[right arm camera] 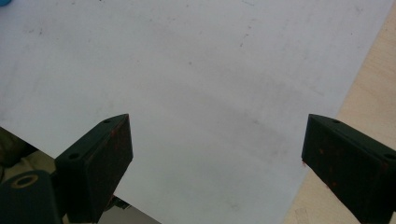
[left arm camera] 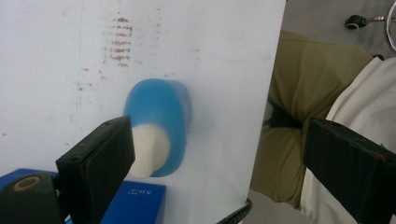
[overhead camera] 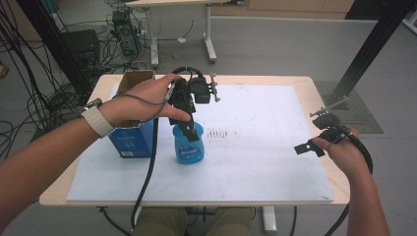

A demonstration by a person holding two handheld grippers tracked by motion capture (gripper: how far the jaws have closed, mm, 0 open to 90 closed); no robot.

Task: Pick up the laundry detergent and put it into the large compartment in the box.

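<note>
- Left gripper (overhead camera: 189, 129): it hangs right over the bottle (overhead camera: 189, 146), pointing down at it. In the left gripper view its jaws stand wide apart; one jaw sits just beside the bottle's white top (left arm camera: 148, 148), the other is well off past the table edge, so nothing is pinched yet.
- Bottle: a small blue plastic one with a label, standing upright on the white mat (overhead camera: 255, 147), just right of the blue box (overhead camera: 132, 140) and near the mat's front half. Whether the jaw touches the top I cannot tell.
- Handling, as I judge it: light and small, and the plastic wall probably gives a bit under a hard squeeze. The smooth rounded body looks slippery, and it widens toward the base, so jaws closing on the shoulder could slide upward.
- Where to hold: the narrow white top or the neck just under it looks the stiffest spot and fits between the jaws; the gripper needs centring first, since the bottle sits toward one jaw.
- Risk: a one-sided push could tip it against the box.
- Right gripper (overhead camera: 314, 146): held at the mat's right edge, well apart from the bottle, jaws spread over bare mat (right arm camera: 196, 93) and holding nothing.
- The box stands open-topped at the left, beside the hand (overhead camera: 142, 101).
</note>
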